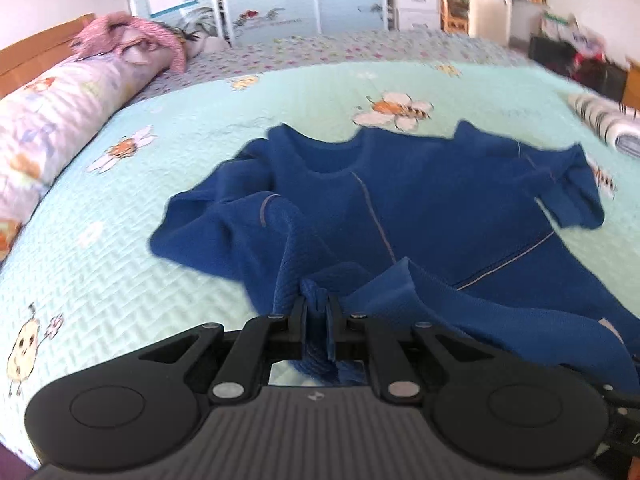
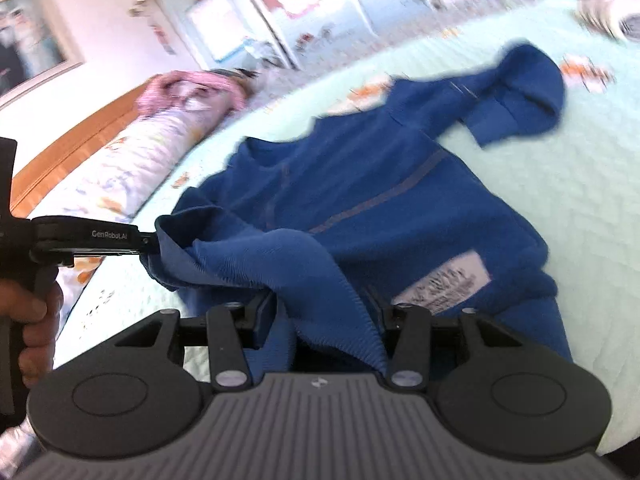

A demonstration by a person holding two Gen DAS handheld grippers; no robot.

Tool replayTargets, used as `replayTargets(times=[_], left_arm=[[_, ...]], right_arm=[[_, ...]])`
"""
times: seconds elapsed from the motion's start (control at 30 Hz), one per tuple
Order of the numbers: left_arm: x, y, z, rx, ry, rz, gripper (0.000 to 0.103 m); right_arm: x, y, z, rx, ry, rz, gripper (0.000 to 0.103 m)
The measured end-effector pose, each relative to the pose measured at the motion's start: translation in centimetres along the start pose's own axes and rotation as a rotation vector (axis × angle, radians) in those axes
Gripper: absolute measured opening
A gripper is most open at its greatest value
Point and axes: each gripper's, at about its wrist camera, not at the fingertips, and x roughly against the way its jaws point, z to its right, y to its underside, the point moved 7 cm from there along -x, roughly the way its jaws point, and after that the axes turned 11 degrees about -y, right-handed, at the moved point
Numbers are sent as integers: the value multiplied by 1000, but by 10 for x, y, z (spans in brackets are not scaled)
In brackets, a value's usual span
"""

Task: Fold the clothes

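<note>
A blue short-sleeved shirt (image 1: 420,208) lies spread on the mint quilted bedspread (image 1: 120,240), collar away from me. My left gripper (image 1: 318,308) is shut on the shirt's near hem, bunched between its fingers and lifted. It also shows in the right wrist view (image 2: 146,242) at the left, clamped on the hem corner. My right gripper (image 2: 320,312) has its jaws set wide with the ribbed hem of the shirt (image 2: 360,200) draped thickly between them; the fabric hides the fingertips. A white care label (image 2: 444,280) faces up near it.
A rolled floral quilt (image 1: 52,120) with pink clothing (image 1: 132,36) on it lies along the wooden headboard on the left. A striped black-and-white item (image 1: 608,124) sits at the bed's right edge. Cabinets and a window stand beyond the bed.
</note>
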Motion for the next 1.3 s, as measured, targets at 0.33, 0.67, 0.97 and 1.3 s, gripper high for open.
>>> replayTargets(times=[0.33,0.67,0.97,1.3], left_arm=[[32,51,-68,81,-12,-28,10],[46,112,-112,189,16,-109,8],[55,86,-132,264,15,-30,41],[17,52,-123,245,33,-35,43]], right_arm=[[5,21,-79,205,-117,-87,49],[19,48,-122,412,-82,-234,50],[67,-26,-93,288,38,85,73],[17,-150,61,92,194,150,75]])
